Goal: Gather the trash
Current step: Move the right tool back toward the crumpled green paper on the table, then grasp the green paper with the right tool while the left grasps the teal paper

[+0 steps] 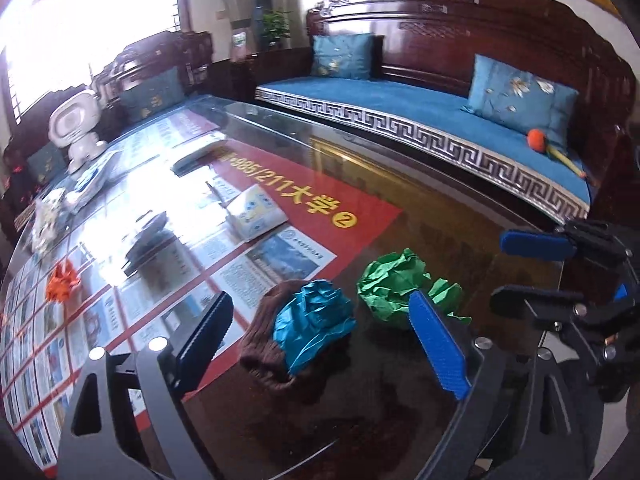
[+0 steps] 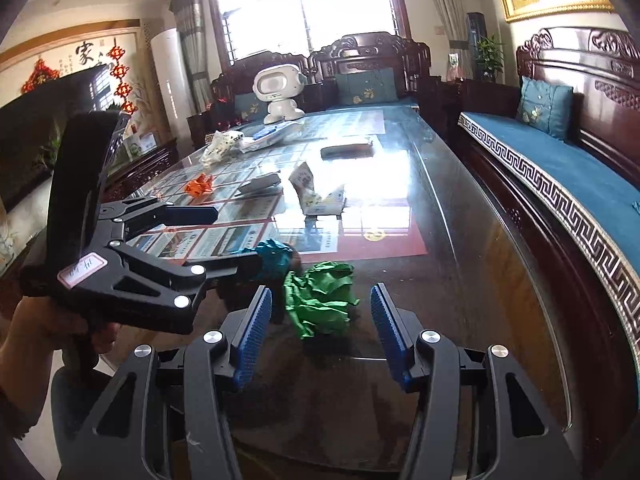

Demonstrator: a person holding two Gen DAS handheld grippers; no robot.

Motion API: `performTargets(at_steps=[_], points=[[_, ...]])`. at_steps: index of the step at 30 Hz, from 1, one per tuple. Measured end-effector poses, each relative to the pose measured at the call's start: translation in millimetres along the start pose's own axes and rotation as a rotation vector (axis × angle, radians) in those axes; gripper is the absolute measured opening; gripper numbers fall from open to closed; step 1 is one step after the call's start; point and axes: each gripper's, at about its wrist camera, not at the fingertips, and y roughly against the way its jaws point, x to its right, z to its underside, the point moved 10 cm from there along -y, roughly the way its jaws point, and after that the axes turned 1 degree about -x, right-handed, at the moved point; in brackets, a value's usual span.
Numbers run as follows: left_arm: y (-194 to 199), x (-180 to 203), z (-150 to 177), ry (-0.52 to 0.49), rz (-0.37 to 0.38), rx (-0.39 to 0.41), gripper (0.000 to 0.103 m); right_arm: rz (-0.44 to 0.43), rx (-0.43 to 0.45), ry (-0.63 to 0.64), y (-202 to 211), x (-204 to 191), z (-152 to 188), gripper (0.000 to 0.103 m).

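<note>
Looks like you've barely started: no bin in sight, and both the left gripper [image 1: 332, 344] and the right gripper [image 2: 320, 336] have their jaws spread and empty above the table [image 2: 460, 216]. Crumpled paper left, I count three: a teal wad [image 1: 314, 328] on a brown cloth [image 1: 264, 340], a green wad [image 2: 320, 300] beside it near the table's front edge, and an orange wad [image 1: 62, 280] further back.

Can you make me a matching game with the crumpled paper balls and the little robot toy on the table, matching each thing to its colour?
Things:
1. paper ball nearest the right gripper
2. paper ball on the brown cloth
3. small paper ball far down the table
4. robot toy

Colours:
A. orange
B. white
C. green
D. teal blue

Pairs: 1-C, 2-D, 3-A, 4-B
</note>
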Motion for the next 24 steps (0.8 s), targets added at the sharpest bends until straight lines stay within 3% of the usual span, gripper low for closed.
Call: performTargets(at_steps=[6, 8, 14, 18, 24], points=[[-19.5, 2.7, 5.3, 0.008, 0.026, -0.052, 0.074, -0.004, -0.009, -0.010, -3.5, 6.5, -0.5, 0.051], [-23.3, 2.6, 7.1, 0.020, 0.046, -0.068, 0.059, -0.007, -0.012, -0.011, -5.0, 5.9, -0.6, 0.051], [-28.2, 4.7, 15.3, 0.018, 0.069, -0.101, 0.047, -0.020, -0.029, -0.004, -13.1, 0.7, -0.9, 0.051], [-27.4, 1.3, 14.2, 0.049, 0.089, -0.102, 0.021, -0.027, -0.046, 0.005, -19.1, -3.2, -0.9, 0.051], [-17.4, 5.5, 10.6, 0.025, 0.099, -0.090, 0.018, -0.034, -0.080, 0.021, -28.3, -8.4, 3.4, 0.051]])
